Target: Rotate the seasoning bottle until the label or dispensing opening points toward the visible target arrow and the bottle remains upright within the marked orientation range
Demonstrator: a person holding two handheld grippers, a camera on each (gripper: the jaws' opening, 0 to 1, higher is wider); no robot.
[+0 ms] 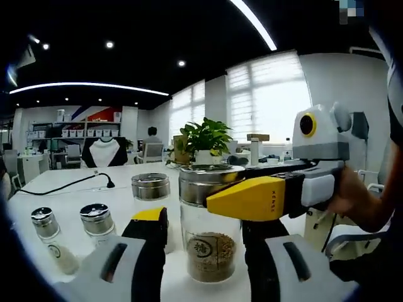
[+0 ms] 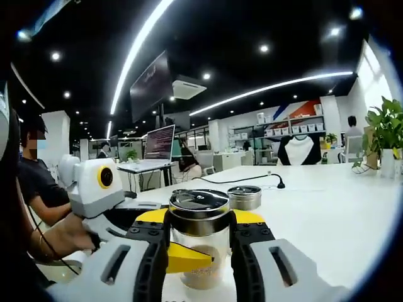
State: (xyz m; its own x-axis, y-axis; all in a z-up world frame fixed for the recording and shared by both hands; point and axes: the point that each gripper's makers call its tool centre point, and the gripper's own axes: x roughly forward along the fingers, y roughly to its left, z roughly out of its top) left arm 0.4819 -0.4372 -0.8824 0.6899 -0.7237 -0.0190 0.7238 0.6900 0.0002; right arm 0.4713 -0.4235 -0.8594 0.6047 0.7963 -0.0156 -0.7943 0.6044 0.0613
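While the white table [image 1: 75, 195] spreads wide beneath everything, your landmark is the large seasoning bottle [image 1: 211, 223], a clear glass jar with a steel lid, standing upright on that table with brown granules in its lower part and a round label facing your left gripper view. Your right gripper [image 2: 200, 236] is clenched on this bottle just under the lid, its yellow-tipped jaws pressed to the glass on both sides; from the left gripper view the same tool reaches in across the bottle's shoulder, with your hand [image 1: 352, 201] behind it. Your left gripper [image 1: 204, 242] sits low at the bottle's base, its jaws either side of the glass, but you cannot tell whether they press it or merely flank it. Behind the bottle stands a potted plant [image 1: 204, 141]. Just beside the bottle is a second steel-lidded jar [image 1: 151, 195]; farther out on that side stand two small shakers [image 1: 72, 229], and beyond them a black cable [image 1: 69, 184] trails over the table
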